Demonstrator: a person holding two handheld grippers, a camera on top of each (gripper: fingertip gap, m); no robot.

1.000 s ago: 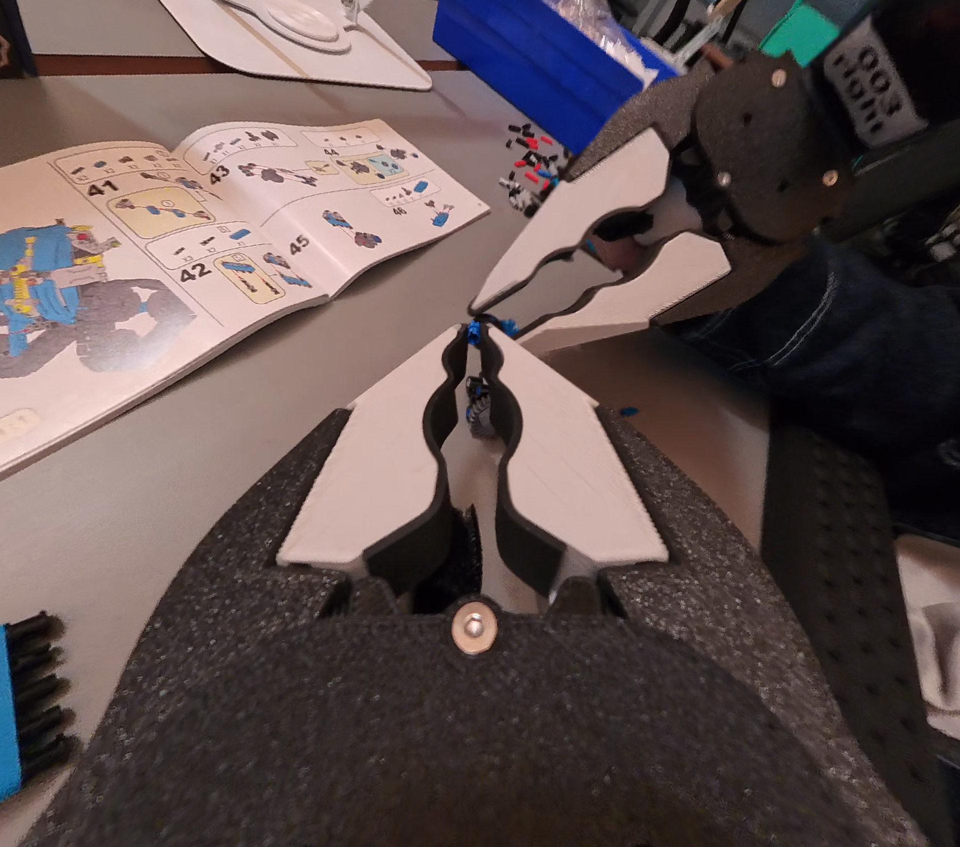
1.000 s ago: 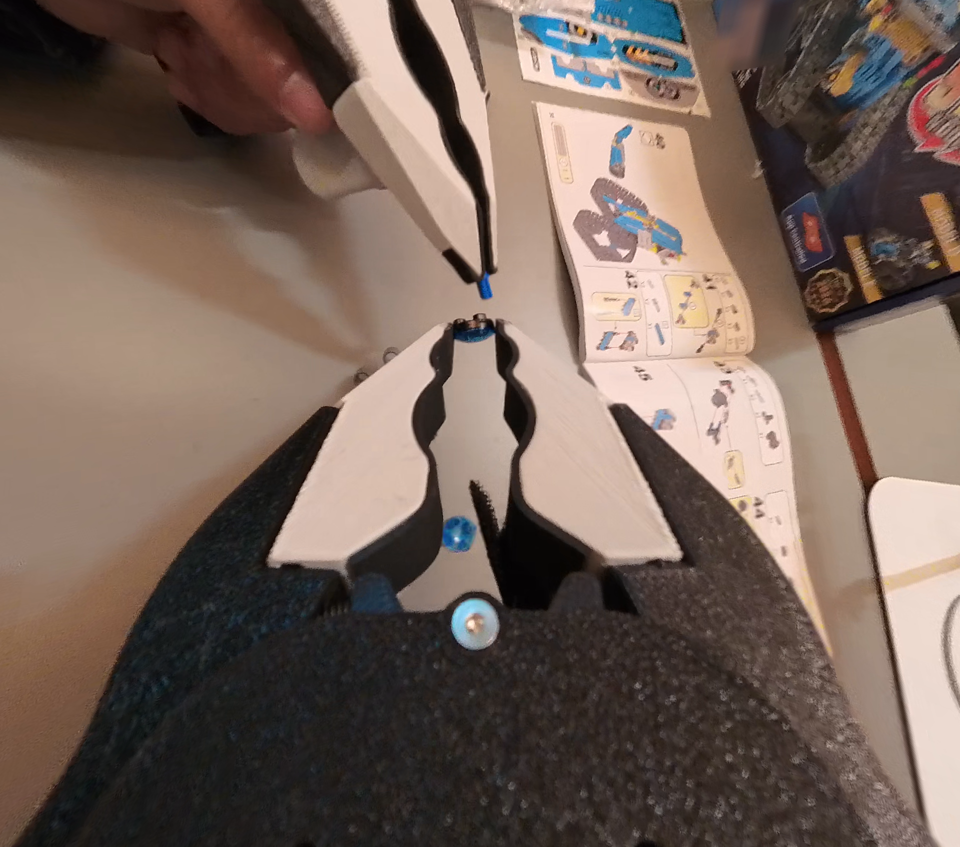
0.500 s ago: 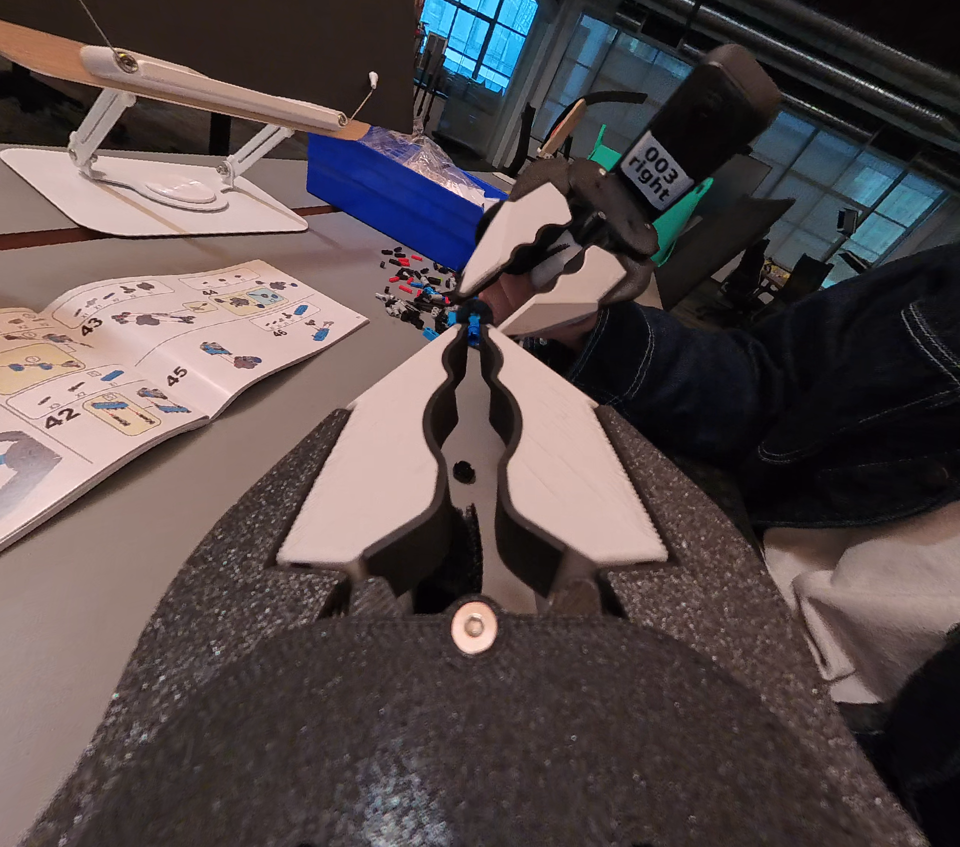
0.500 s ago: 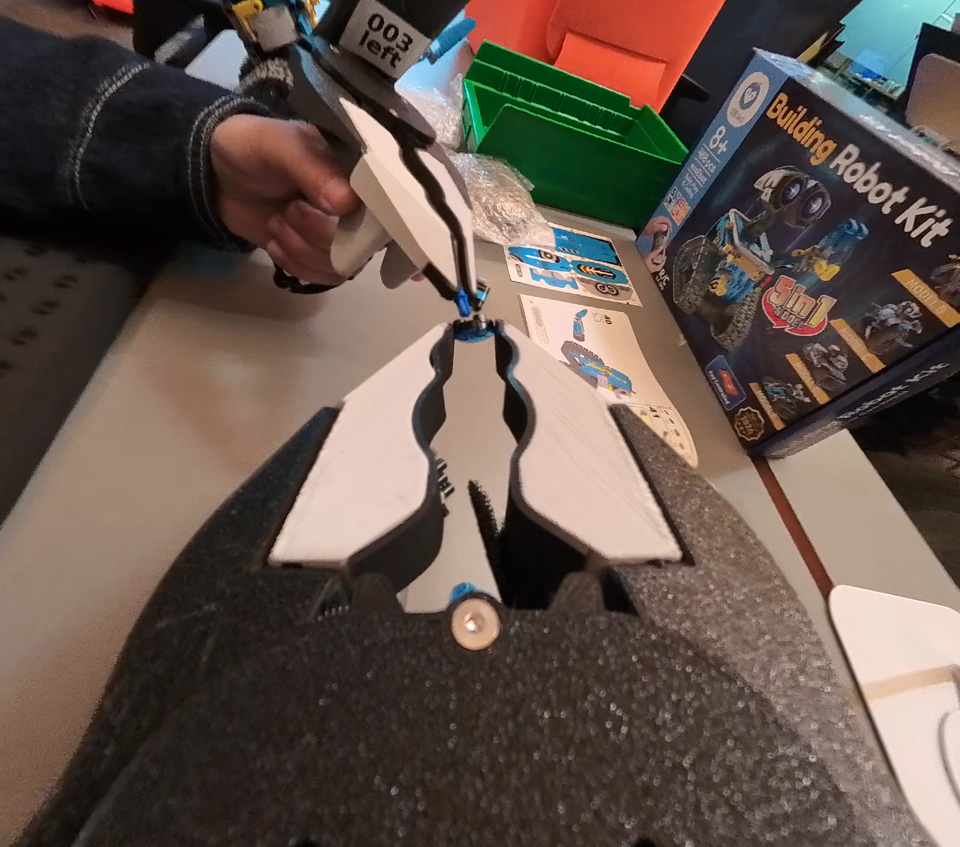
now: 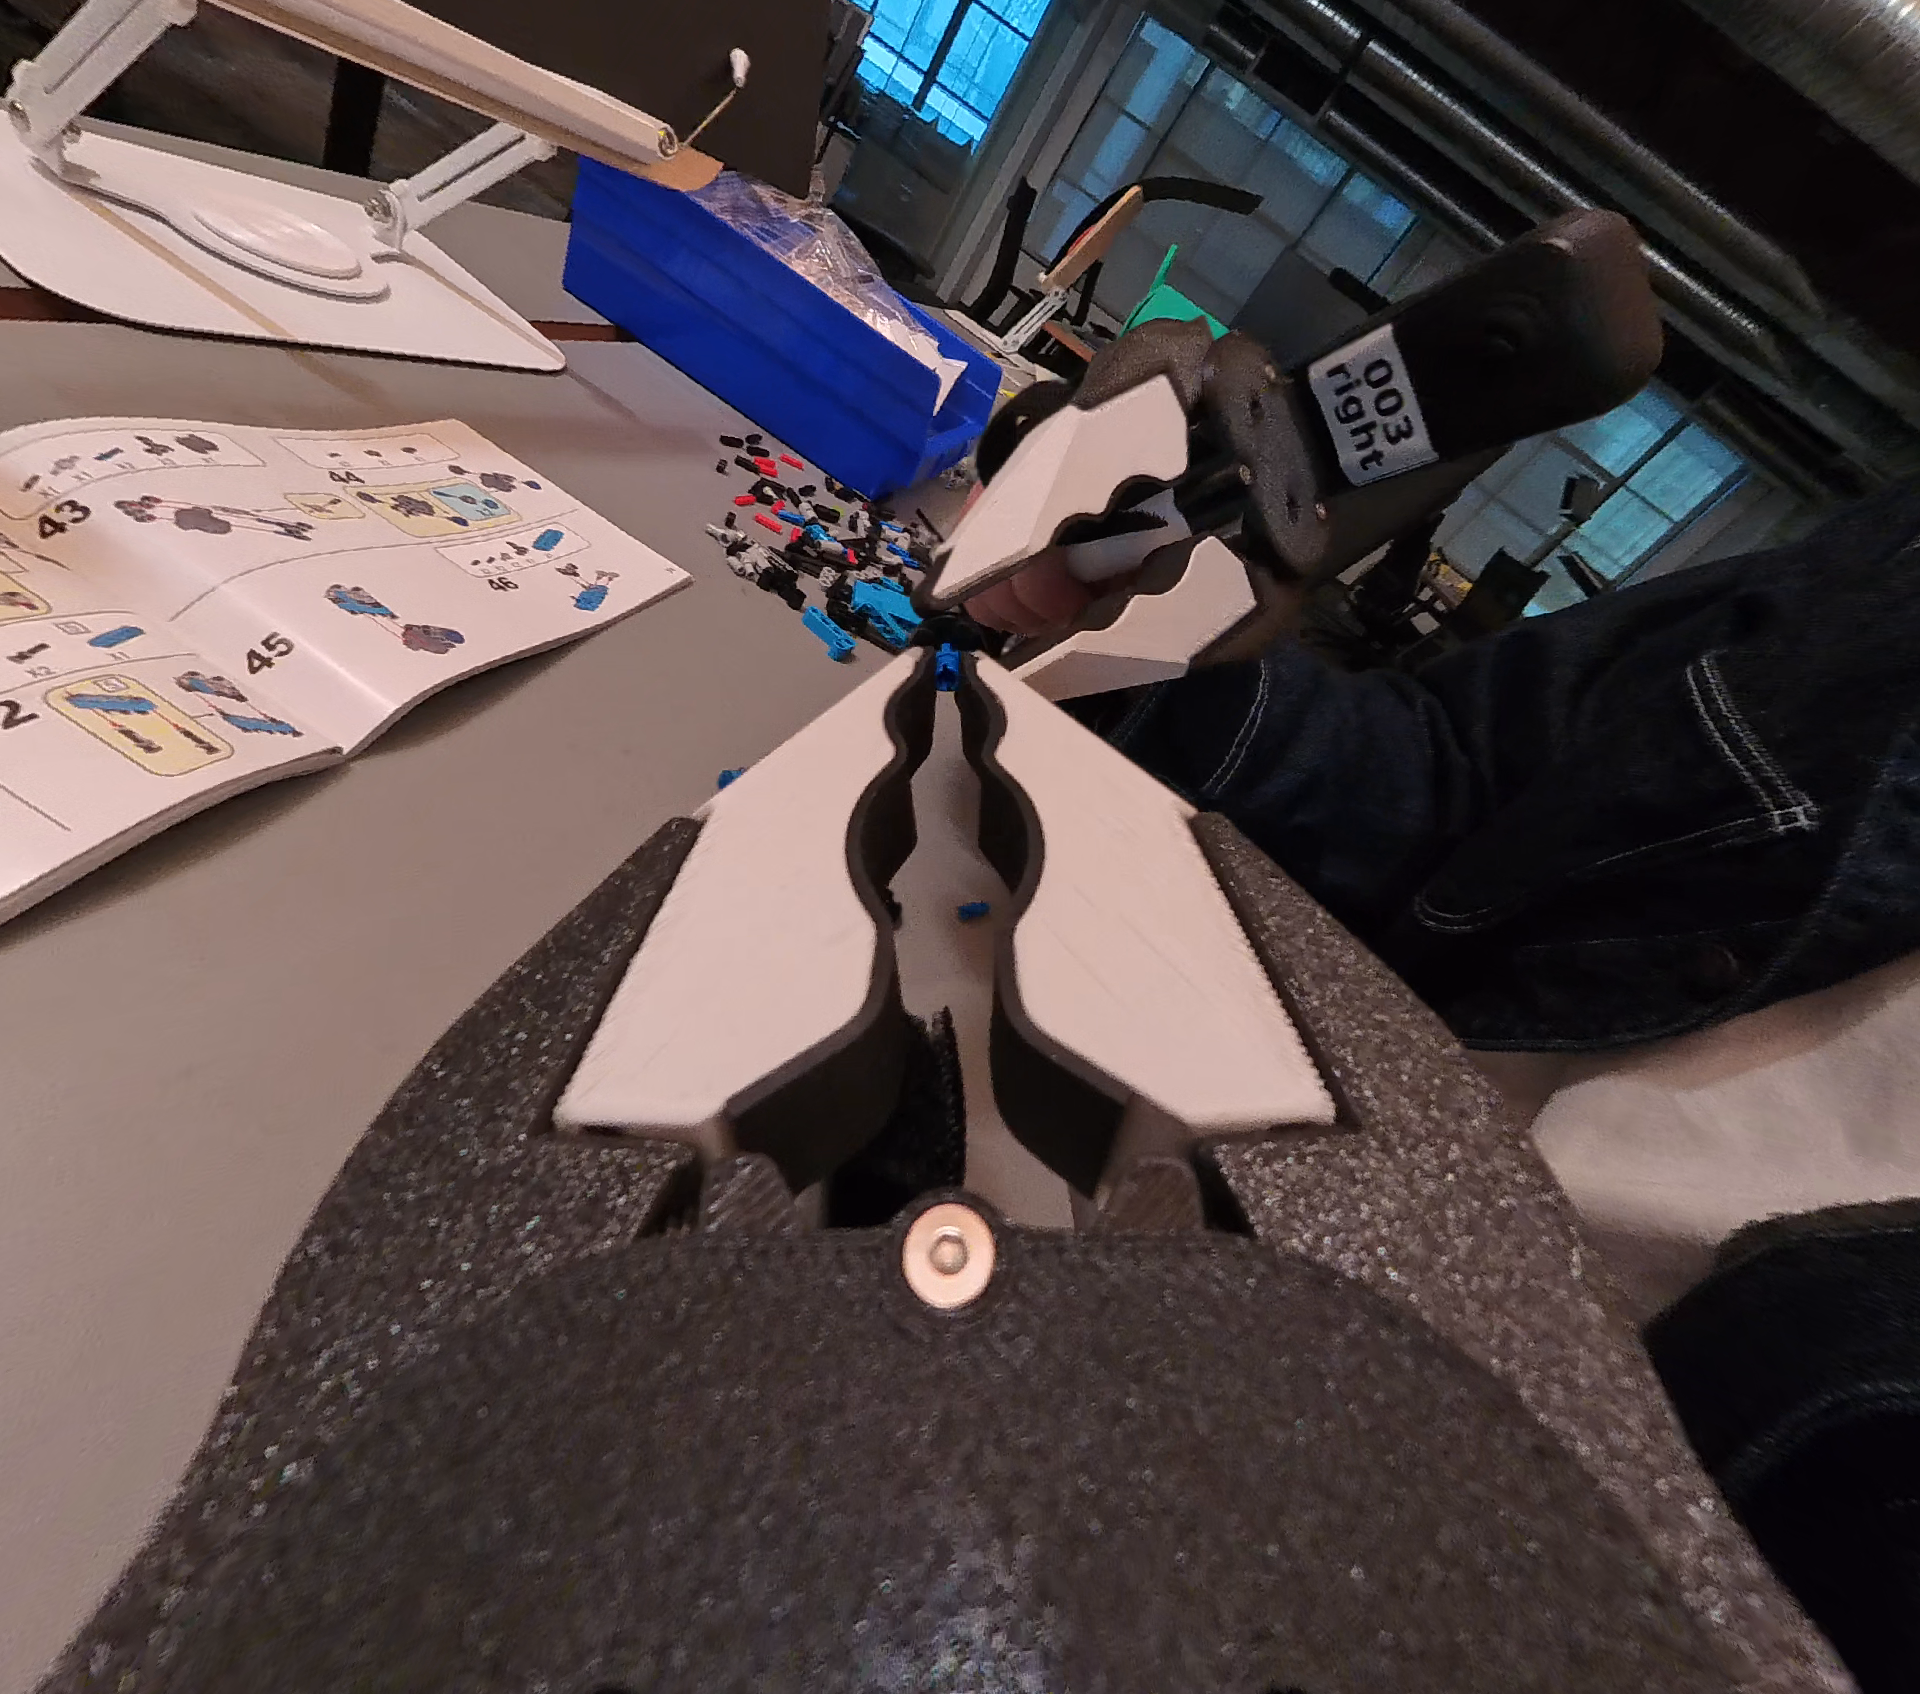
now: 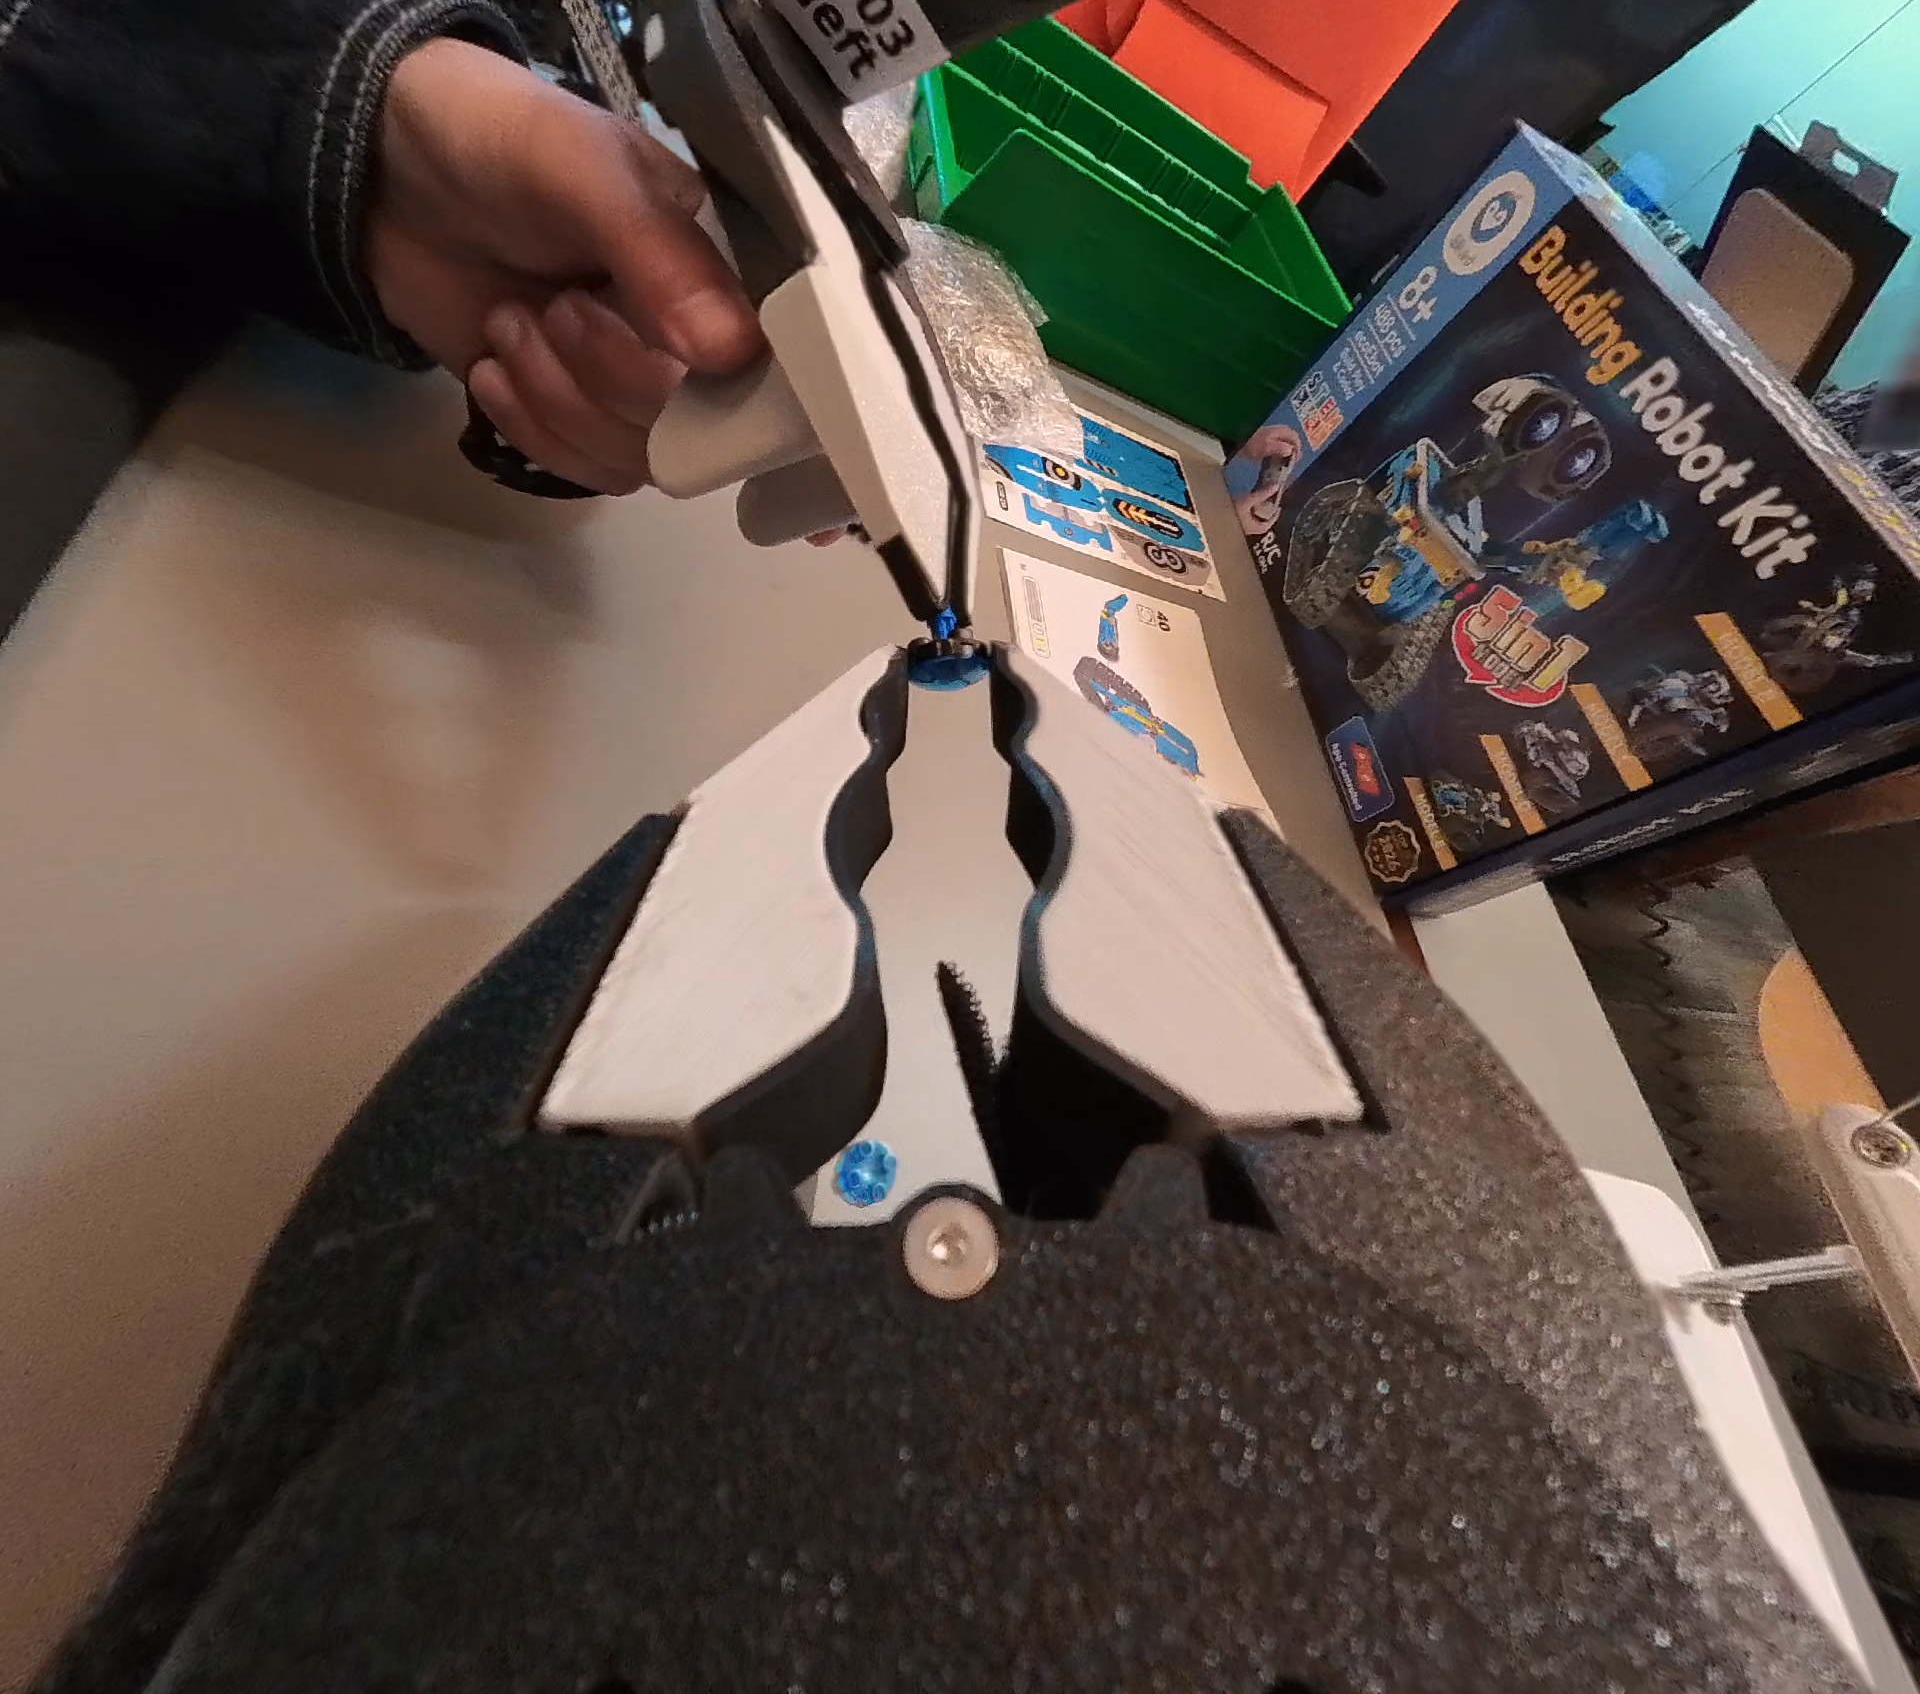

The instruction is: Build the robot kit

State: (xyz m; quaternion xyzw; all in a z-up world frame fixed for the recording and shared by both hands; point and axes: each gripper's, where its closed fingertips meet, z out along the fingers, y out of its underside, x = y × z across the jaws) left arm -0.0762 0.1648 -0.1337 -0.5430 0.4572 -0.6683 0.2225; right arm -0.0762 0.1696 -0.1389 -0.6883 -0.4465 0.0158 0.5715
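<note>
My left gripper (image 5: 943, 673) is shut on a small blue pin (image 5: 945, 665) at its tips. My right gripper (image 6: 943, 670) is shut on a small round blue piece (image 6: 940, 673). The two grippers meet tip to tip above the grey table (image 5: 312, 969). In the right wrist view the left gripper (image 6: 935, 605) comes down from above, and its blue pin (image 6: 943, 621) touches the top of the round piece. In the left wrist view the right gripper (image 5: 961, 631) comes in from the upper right. A hand (image 6: 551, 314) holds the left gripper.
An open instruction booklet (image 5: 312, 584), a pile of small parts (image 5: 821, 543), a blue bin (image 5: 769, 335) and a white stand (image 5: 260, 262) are on the table. A kit box (image 6: 1558, 553), green bin (image 6: 1122, 262), sticker sheet (image 6: 1101, 491) and a loose blue round piece (image 6: 864, 1171) are on the other side. Left and right tips are no more than a few centimetres apart.
Both grippers have tilted up and risen from the table. The gap between the pin and the round piece has closed; they now touch.
</note>
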